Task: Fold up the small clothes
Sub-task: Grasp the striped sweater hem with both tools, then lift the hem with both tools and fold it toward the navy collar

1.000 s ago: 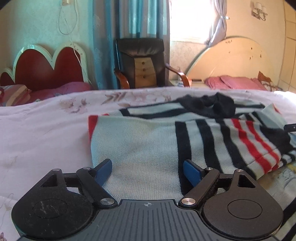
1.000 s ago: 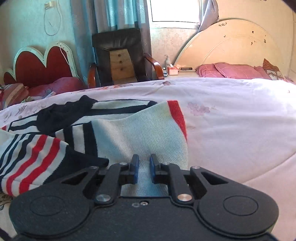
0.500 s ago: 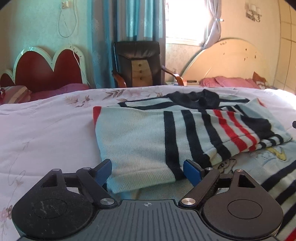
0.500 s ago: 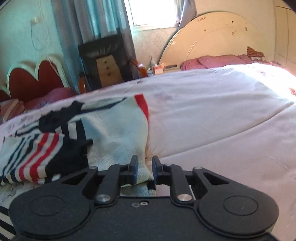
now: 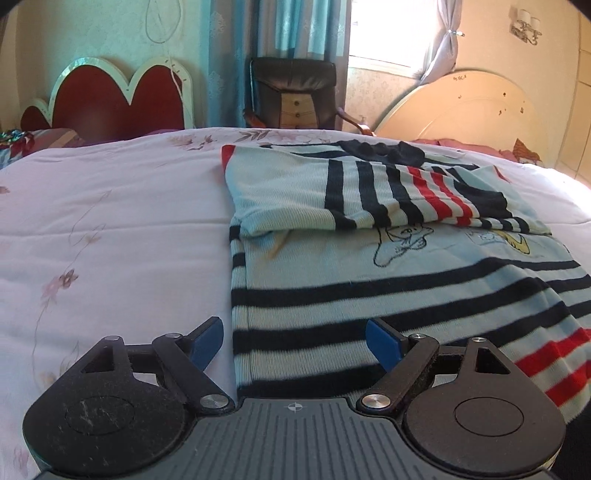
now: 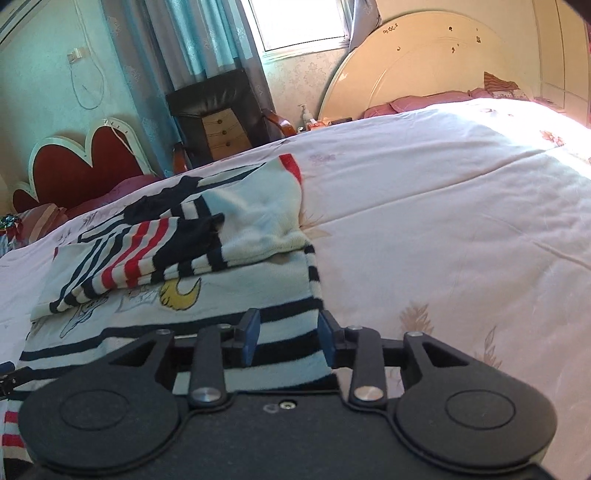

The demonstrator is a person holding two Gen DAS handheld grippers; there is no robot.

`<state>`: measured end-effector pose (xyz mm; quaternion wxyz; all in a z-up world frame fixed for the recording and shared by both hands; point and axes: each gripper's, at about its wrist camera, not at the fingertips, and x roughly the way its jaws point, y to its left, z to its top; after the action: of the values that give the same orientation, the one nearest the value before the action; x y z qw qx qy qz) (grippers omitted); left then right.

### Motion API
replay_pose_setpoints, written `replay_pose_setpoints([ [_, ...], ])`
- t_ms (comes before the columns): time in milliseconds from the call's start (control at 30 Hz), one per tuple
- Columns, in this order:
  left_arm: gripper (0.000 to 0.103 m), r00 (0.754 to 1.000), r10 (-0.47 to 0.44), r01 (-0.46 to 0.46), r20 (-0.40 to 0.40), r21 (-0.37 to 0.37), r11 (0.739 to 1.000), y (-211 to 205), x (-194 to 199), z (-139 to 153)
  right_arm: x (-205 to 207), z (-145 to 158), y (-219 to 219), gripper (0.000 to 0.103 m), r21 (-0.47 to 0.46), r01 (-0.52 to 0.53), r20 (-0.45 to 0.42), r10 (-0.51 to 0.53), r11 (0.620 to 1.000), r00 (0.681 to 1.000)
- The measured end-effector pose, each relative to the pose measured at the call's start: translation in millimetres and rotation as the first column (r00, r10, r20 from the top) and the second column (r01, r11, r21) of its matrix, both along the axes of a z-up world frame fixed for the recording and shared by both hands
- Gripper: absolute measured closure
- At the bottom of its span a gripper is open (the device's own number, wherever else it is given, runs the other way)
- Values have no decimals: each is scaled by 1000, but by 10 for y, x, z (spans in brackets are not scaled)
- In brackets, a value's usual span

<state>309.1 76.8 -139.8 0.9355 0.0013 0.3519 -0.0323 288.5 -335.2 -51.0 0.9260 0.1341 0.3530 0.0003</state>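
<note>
One pale-blue knitted sweater with navy and red stripes and a cartoon print lies on a bed covered by a white quilt with faint floral print; it fills the centre and right of the left wrist view and the left half of the right wrist view. Both of its sleeves are folded in across the chest, one on top of the other, forming a striped band across the upper middle of the garment, with a red cuff showing at the far left corner in the left wrist view. The left hand-held gripper sits at the bottom centre of its frame with its two blue-padded fingers spread wide apart over the left part of the sweater's striped hem; nothing is pinched between them. The right hand-held gripper, at the bottom centre of its frame, is opening its jaws; the right edge of the striped hem lies in the gap between the two blue pads, which do not press on it. Beyond the bed stand two headboards: one red scalloped headboard with white trim at the upper left and one cream rounded headboard at the upper right. Between them stands one dark leather armchair with wooden arms, before teal curtains.
</note>
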Motion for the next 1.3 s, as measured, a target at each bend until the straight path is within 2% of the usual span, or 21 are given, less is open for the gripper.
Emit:
replay_pose_setpoints([
  [33,19,1000,7,-7,0,6,1000,-12,-51,13,-43,-5,37,57,11,-15,-3,15,1000,1000],
  [67,19,1000,12,-12,0,10,1000,-28,-105,29,-89,-12,83,55,18,-26,-7,26,999,1000],
  [267,19,1000,18,-18,-5,32,999,-153,-456,111,-377,-51,149,54,104,-84,-20,86,991,996],
  [467,19,998,32,-36,-49,-81,996,-70,-930,105,-841,-51,-98,54,148,-83,-24,87,985,996],
  [567,19,993,66,-83,-103,-176,981,95,-1179,18,-1097,-72,-283,54,180,-76,-34,83,981,996],
  [667,20,989,72,-110,-130,-316,942,263,-1413,-44,-1323,-145,-463,54,253,-59,-63,77,966,995],
  [700,22,989,55,-105,-138,-386,916,313,-1478,-68,-1397,-182,-511,54,285,-50,-73,74,957,995],
  [733,23,988,30,-98,-152,-466,879,359,-1531,-103,-1458,-226,-554,54,320,-41,-83,71,946,994],
  [767,23,986,-7,-90,-170,-555,827,391,-1584,-161,-1503,-278,-588,54,360,-36,-96,76,932,993],
  [800,23,983,-27,-89,-182,-603,793,398,-1621,-209,-1527,-331,-608,54,400,-39,-109,90,916,990],
  [833,23,982,-35,-90,-187,-622,778,388,-1653,-243,-1536,-394,-612,54,445,-47,-119,112,895,987],
  [900,23,984,-30,-90,-176,-632,770,349,-1693,-293,-1566,-487,-589,55,510,-65,-117,144,858,983],
  [967,23,986,-15,-100,-167,-661,743,346,-1677,-348,-1547,-490,-545,57,517,-80,-108,158,852,982],
  [1033,25,987,-3,-111,-163,-683,722,346,-1616,-374,-1483,-529,-487,70,553,-103,-116,199,827,973],
  [1067,29,987,1,-114,-164,-681,724,332,-1581,-378,-1453,-548,-447,73,553,-109,-125,211,826,969],
  [1133,61,982,23,-139,-185,-645,751,306,-1471,-386,-1409,-553,-382,79,542,-133,-118,232,830,966],
  [1167,65,981,30,-148,-191,-641,753,307,-1414,-400,-1389,-560,-367,81,544,-135,-119,235,828,965],
  [1233,70,981,38,-157,-190,-663,732,387,-1380,-429,-1346,-579,-346,87,549,-136,-121,239,825,964],
  [1267,73,983,40,-153,-182,-663,733,408,-1370,-444,-1333,-584,-343,90,544,-138,-119,239,827,964],
  [1300,95,983,47,-152,-177,-647,747,405,-1365,-455,-1316,-583,-333,95,532,-141,-121,240,835,963],
])
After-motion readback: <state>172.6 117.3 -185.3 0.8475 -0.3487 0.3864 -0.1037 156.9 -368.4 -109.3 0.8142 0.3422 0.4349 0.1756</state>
